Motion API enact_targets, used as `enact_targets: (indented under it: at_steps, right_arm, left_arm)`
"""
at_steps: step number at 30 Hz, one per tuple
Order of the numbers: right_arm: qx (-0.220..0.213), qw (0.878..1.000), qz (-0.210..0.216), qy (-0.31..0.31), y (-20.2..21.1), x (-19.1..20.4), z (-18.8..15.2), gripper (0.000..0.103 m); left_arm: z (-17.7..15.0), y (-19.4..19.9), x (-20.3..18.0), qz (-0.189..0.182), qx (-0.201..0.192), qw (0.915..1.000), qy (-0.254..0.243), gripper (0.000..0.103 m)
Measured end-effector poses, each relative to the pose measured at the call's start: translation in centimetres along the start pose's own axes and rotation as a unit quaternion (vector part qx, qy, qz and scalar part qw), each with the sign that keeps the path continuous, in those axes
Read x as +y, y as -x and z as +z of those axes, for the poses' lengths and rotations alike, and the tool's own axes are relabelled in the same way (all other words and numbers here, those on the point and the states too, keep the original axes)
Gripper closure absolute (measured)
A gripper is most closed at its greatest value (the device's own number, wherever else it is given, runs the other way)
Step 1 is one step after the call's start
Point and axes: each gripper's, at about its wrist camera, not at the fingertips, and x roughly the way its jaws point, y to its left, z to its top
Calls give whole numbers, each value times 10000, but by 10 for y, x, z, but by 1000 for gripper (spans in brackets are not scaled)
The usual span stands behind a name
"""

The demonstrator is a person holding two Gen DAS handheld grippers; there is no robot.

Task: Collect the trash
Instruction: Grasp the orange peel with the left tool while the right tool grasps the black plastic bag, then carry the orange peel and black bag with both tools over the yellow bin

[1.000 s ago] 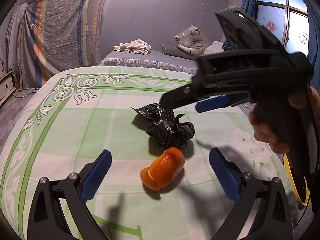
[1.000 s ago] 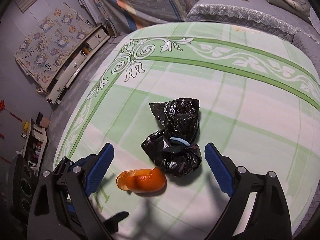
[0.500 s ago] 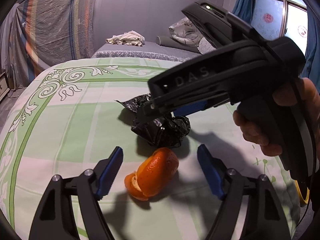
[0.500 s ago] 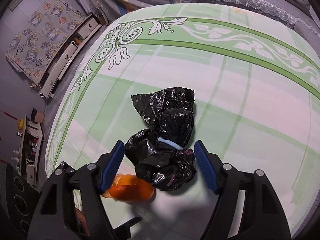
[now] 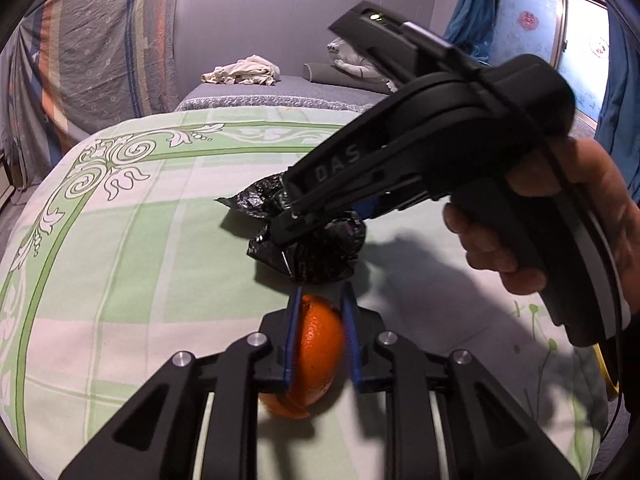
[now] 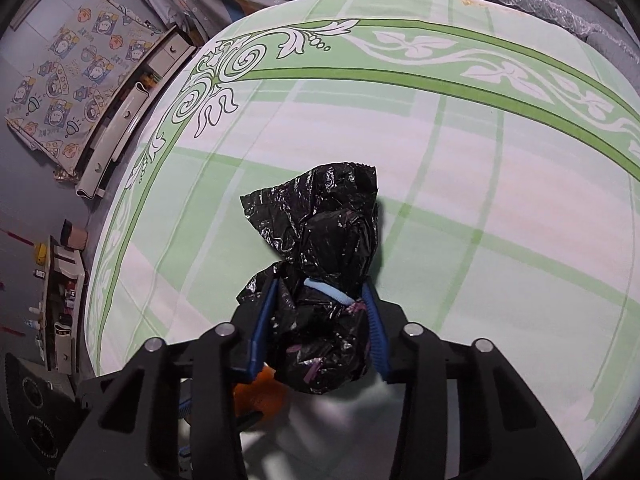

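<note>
1. Spreading across both views, a bed sheet [image 6: 480, 184] in pale green checks with a darker green border and white scroll ornament covers the bed that carries everything.
2. Beyond it in the left wrist view lies a grey bed [image 5: 288, 94] with a heap of pale cloth [image 5: 240, 74] on it, and a striped curtain [image 5: 100, 40] hangs at the left.
3. The right gripper [image 6: 320, 320], a black frame held in a person's hand [image 5: 560, 232], points steeply down at the sheet; its blue pads [image 6: 262, 320] sit against both sides of the bag and its jaws are closing on it.
4. The left gripper [image 5: 318, 336] reaches forward and down just beside the right one; its blue pads [image 5: 291, 336] press the peel from both sides, and its jaws are closing, now narrow.
5. A crumpled black trash bag [image 6: 320, 248] rests near the middle of the sheet, its lower bunched part between the right jaws and its upper part loose beyond them.
6. An orange peel [image 5: 316, 360], curled and bright, lies on the sheet just in front of the bag, gripped between the left jaws.
7. A light blue band [image 6: 328, 292] crosses the bag where it narrows, between the right pads.
</note>
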Motion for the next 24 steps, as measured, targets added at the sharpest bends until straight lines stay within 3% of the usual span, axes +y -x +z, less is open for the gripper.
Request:
enact_targets:
  at_steps: [8, 14, 24]
  right_arm:
    - [-227, 9997, -31, -4, 13, 0, -4, 75]
    - [-630, 9980, 12, -99, 48, -4, -13, 75]
    - [-1315, 9905, 172, -353, 119, -20, -54, 75]
  left_arm:
    - [0, 17, -6, -24, -64, 10000, -69, 88]
    - [4, 41, -18, -174, -207, 9995, -156, 88]
    - [11, 114, -75, -512, -847, 9933, -602, 88]
